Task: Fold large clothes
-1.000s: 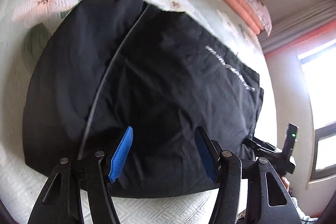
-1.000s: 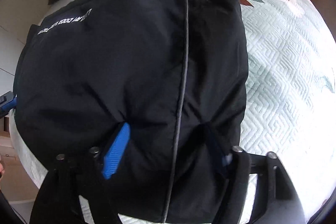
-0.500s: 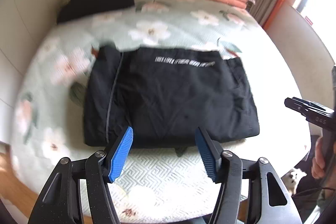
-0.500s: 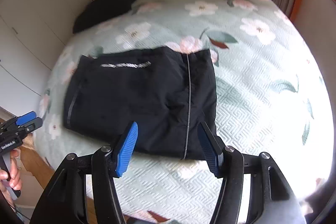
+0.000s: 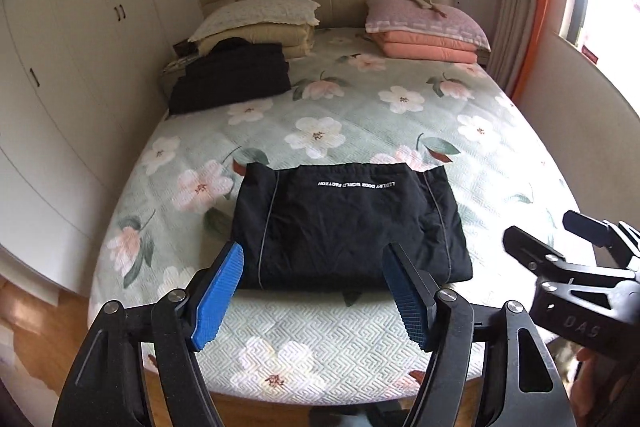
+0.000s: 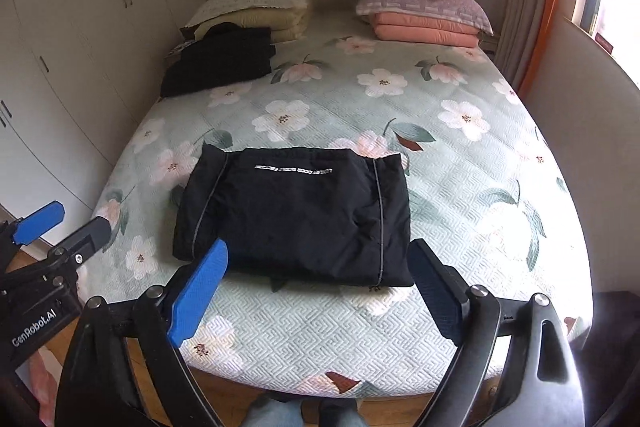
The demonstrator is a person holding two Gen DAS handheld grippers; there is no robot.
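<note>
A black garment (image 5: 348,227) (image 6: 296,211) with grey piping and a line of white lettering lies folded into a neat rectangle near the foot of the bed. My left gripper (image 5: 316,291) hangs high above the bed's near edge, its blue-padded jaws opening with nothing between them. My right gripper (image 6: 320,291) is likewise raised and clear of the cloth, jaws opening wide and empty. Each gripper shows at the side of the other's view: the right gripper (image 5: 560,247) and the left gripper (image 6: 60,227).
A flowered green bedspread (image 5: 400,131) covers the bed. Another folded black garment (image 5: 232,75) lies at the back left before cream pillows (image 5: 256,23). Pink pillows (image 5: 428,31) sit at the back right. White wardrobes (image 5: 60,75) line the left; wooden floor (image 6: 240,399) lies below.
Both grippers have risen far up and back from the black garment, where they were right over the cloth. Their jaws now stand wider and the whole bed is in view.
</note>
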